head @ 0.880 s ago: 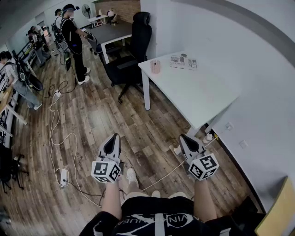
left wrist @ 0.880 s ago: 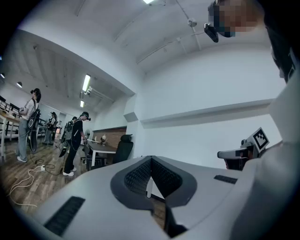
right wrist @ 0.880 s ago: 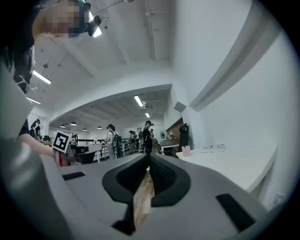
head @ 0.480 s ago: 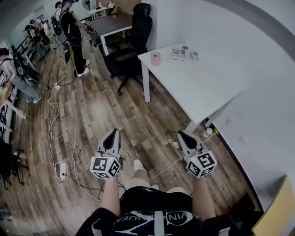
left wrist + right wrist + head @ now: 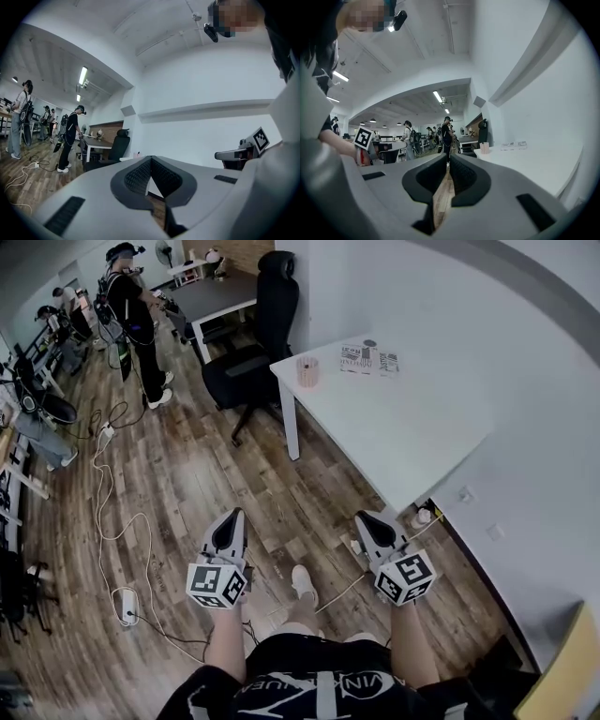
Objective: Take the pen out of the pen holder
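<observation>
The pink mesh pen holder [image 5: 307, 371] stands near the far left corner of the white table [image 5: 412, 427]; it also shows small in the left gripper view [image 5: 137, 154] and the right gripper view [image 5: 484, 148]. No pen can be made out in it at this distance. My left gripper [image 5: 230, 529] and right gripper [image 5: 367, 524] hang side by side over the wooden floor, well short of the table. Both are shut and hold nothing. The left jaws [image 5: 151, 159] and the right jaws [image 5: 447, 157] point towards the table end of the room.
Printed sheets [image 5: 367, 359] lie behind the pen holder. A black office chair [image 5: 258, 343] stands at the table's far end, beside a dark desk [image 5: 211, 292]. Cables [image 5: 122, 521] and a power strip [image 5: 128, 604] lie on the floor at left. Several people [image 5: 131, 315] stand far left.
The view has slid, so the table and pen holder sit a little further left. One foot has stepped forward between the grippers. Both grippers stay shut, side by side.
</observation>
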A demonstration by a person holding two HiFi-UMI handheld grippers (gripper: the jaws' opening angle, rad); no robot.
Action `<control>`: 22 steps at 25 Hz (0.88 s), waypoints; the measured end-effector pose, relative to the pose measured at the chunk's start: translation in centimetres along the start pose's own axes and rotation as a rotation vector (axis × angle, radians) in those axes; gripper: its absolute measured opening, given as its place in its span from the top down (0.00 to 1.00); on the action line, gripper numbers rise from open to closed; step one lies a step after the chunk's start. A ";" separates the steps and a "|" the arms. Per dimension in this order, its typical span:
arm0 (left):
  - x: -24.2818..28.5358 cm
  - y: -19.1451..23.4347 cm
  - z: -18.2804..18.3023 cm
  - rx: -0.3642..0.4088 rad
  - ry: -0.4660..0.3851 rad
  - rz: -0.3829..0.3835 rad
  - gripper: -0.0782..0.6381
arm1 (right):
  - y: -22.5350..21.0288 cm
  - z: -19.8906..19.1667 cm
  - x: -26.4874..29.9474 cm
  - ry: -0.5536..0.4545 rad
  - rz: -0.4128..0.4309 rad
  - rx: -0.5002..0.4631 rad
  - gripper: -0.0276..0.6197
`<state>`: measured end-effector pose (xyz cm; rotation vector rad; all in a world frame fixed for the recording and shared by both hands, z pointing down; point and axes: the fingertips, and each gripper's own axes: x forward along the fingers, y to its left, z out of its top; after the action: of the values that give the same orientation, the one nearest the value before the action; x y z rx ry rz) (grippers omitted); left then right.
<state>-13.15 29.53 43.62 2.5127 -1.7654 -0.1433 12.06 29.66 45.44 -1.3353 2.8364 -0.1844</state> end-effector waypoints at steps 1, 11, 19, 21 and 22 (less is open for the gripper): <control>0.8 0.2 -0.1 -0.002 0.002 -0.001 0.87 | -0.5 0.1 0.5 -0.002 -0.001 0.000 0.90; 9.2 1.4 0.4 -0.008 0.020 -0.056 0.87 | -5.3 1.1 6.5 0.005 -0.018 0.026 0.90; 14.5 4.1 0.5 -0.016 0.039 -0.064 0.87 | -7.9 1.5 11.9 0.026 -0.015 0.038 0.90; 15.7 5.1 0.6 -0.016 0.042 -0.062 0.87 | -8.5 1.7 13.5 0.030 -0.014 0.038 0.90; 16.3 5.6 0.7 -0.015 0.043 -0.060 0.87 | -8.8 1.8 14.3 0.031 -0.013 0.038 0.90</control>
<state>-12.98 12.31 42.97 2.5397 -1.6678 -0.1049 9.77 12.91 45.33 -1.3565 2.8345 -0.2595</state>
